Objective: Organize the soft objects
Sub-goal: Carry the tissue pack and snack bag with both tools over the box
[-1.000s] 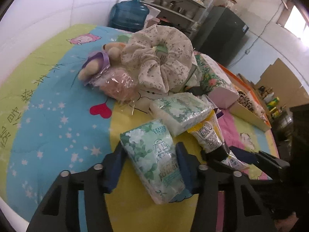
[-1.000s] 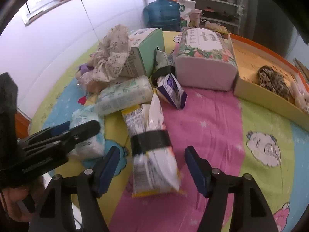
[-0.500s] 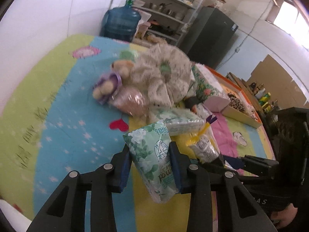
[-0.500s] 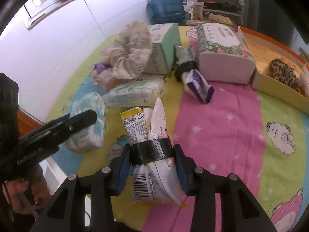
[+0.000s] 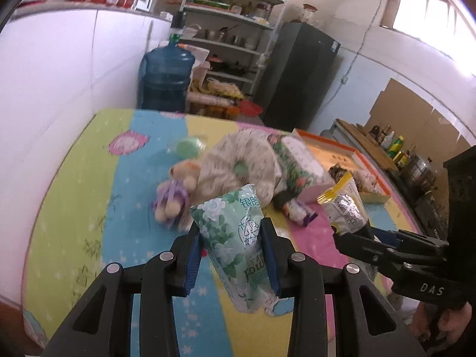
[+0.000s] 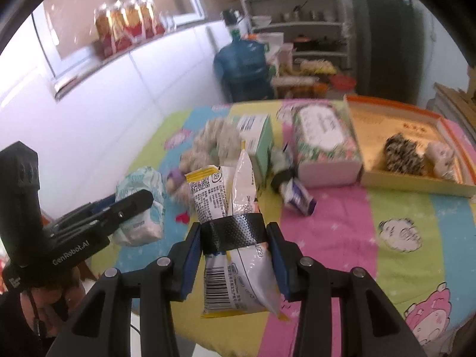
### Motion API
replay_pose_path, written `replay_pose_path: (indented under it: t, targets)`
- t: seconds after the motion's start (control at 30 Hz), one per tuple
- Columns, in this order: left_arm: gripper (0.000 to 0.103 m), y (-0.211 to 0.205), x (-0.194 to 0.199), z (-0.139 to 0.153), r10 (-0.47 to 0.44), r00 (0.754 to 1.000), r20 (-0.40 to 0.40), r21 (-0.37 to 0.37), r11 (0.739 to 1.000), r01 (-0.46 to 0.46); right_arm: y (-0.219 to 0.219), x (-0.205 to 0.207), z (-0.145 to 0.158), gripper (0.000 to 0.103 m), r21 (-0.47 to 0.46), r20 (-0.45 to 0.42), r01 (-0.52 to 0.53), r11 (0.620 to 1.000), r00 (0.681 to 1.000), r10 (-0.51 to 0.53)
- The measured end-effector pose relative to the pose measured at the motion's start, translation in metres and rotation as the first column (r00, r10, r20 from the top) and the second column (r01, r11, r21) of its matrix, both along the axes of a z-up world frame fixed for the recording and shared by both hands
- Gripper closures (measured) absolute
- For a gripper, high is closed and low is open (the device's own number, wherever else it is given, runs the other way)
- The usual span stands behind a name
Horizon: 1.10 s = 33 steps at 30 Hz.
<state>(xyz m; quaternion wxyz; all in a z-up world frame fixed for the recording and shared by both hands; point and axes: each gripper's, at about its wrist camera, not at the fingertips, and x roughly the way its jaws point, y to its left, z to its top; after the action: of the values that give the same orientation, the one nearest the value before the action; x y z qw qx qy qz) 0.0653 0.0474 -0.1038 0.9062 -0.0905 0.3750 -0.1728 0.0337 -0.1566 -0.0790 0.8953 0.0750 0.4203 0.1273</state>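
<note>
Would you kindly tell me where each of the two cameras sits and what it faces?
Left wrist: sits on the left gripper, looks along its jaws at the green tissue pack they clamp, over the quilt.
Right wrist: sits on the right gripper, looks at the taped sachets it clamps; a hand shows lower left.
Shared: each view shows the other gripper, the orange tray and the water jug.

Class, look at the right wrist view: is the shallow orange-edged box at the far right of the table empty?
No. The orange-edged box holds a leopard-print item and a pale plush item near its front wall.
</note>
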Motion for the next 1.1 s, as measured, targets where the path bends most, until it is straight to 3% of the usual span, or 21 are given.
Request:
replay_pose_path:
  t: [0.47,1.1]
  targets:
    - [0.065,-0.065,0.04,0.048,-0.04,0.996,0.079,0.011,0.999,0.039,-0.058,0.025,0.036,0.059,-0.007,0.085,0.106,0.994,0.991,-0.105]
    - [0.065,-0.228,0.1,0.071,-0.124,0.985,0.118,0.03,0.992,0.121,-0.22,0.071,0.044,0.059,0.028,0.119,0.231,0.973,0.965,-0.232]
